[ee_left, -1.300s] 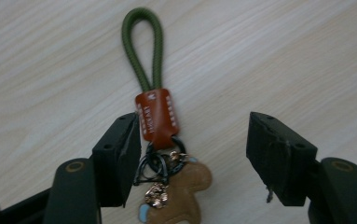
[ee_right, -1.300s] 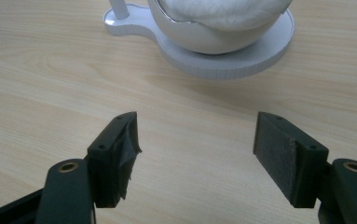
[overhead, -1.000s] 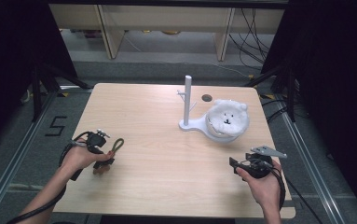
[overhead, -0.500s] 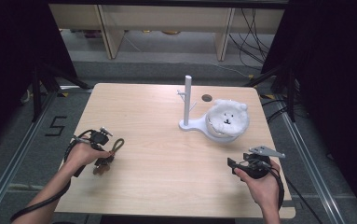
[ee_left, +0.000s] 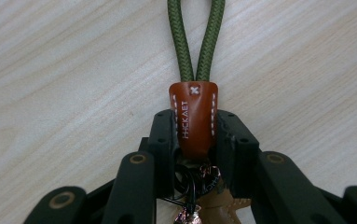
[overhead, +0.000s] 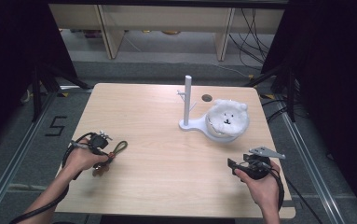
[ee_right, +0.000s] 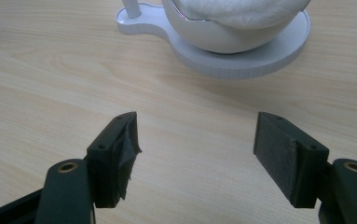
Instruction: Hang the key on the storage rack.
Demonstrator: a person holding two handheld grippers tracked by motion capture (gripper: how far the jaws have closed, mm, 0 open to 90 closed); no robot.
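Note:
A keychain with a green cord loop (overhead: 120, 147) and a brown leather tab (ee_left: 194, 119) lies on the wooden table (overhead: 157, 140) at the front left. My left gripper (overhead: 106, 158) (ee_left: 194, 128) points along it. Its jaws have just been closing, and the pads now press the leather tab from both sides. Small charms and a black ring hang bunched behind the tab, between the jaws. My right gripper (overhead: 232, 164) (ee_right: 197, 140) rests near the front right edge, open, with bare table between its pads.
A white stand with an upright post (overhead: 187, 100) sits right of the table's centre. On its round base (ee_right: 260, 56) is a bowl (ee_right: 227, 37) holding a white plush bear (overhead: 226, 120). A small dark hole (overhead: 207, 98) marks the tabletop behind it.
The left hand has settled a little onto the keychain and its jaws have come together on the leather tab. The right hand has stayed where it was.

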